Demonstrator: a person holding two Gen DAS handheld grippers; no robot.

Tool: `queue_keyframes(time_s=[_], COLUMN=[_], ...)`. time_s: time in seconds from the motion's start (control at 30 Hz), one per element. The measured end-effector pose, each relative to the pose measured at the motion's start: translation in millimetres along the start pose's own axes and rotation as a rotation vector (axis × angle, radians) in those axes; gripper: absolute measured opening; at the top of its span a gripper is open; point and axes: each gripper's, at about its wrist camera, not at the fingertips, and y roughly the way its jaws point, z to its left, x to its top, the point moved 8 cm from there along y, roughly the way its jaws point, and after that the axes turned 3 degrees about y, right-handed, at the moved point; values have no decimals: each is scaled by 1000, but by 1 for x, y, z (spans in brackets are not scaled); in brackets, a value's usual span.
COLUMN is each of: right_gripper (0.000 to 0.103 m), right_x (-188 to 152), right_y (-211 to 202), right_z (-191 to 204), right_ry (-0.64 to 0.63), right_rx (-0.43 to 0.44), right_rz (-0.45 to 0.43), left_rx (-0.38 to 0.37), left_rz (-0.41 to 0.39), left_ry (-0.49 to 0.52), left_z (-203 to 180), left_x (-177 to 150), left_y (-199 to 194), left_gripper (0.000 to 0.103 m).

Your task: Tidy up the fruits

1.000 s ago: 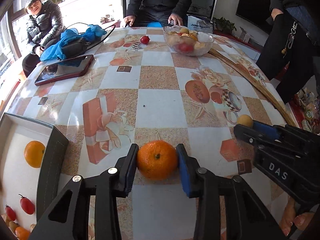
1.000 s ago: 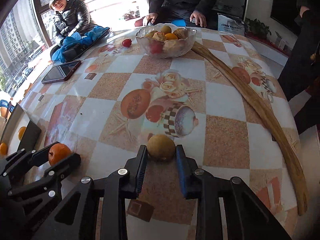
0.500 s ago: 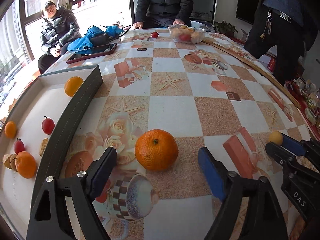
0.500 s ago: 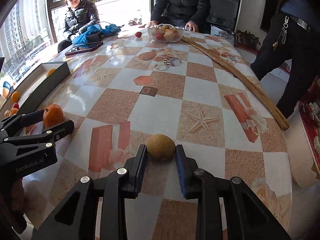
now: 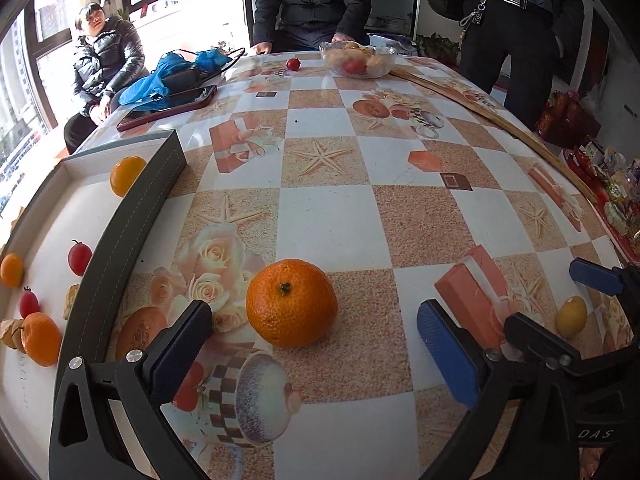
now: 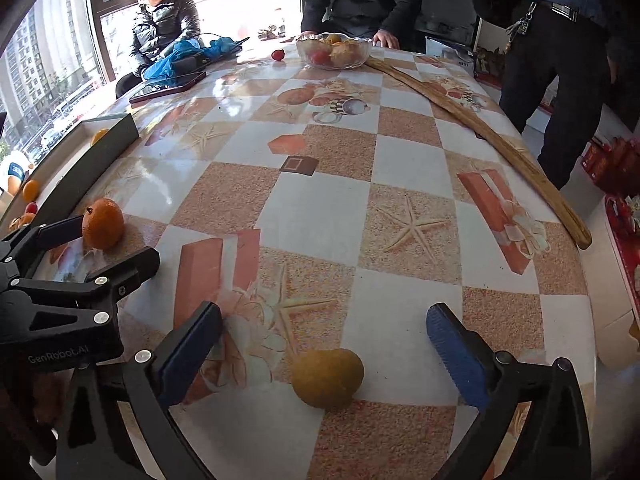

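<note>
With both grippers' fingers wide, the left gripper (image 5: 312, 344) should center on the orange (image 5: 291, 303) and the right gripper (image 6: 324, 344) on the longan (image 6: 327, 378) before closing.

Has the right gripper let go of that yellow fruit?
Yes. The right gripper opened wide; the yellow fruit now sits free on the tablecloth.

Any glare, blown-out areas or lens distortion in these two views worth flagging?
Left wrist view: the windows behind are overexposed, the table bulges with fisheye curvature, the orange is sharp. Right wrist view: sunlight glares on the tabletop near the phone, corners vignette black, the brownish fruit is crisp.
</note>
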Motion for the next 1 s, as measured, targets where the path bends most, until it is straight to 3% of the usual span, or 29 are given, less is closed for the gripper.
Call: queue_keyframes(time_s=[1.0], right_gripper=[103], right_x=[-2], right_y=[-1], right_z=[-1], right_ry=[6], right_rx=[-1], right_rz=[-3], left_rx=[0], left_rz=[-1], left_ry=[0], left_z=[0], left_x=[-1], left_y=[-1], left_gripper=[102])
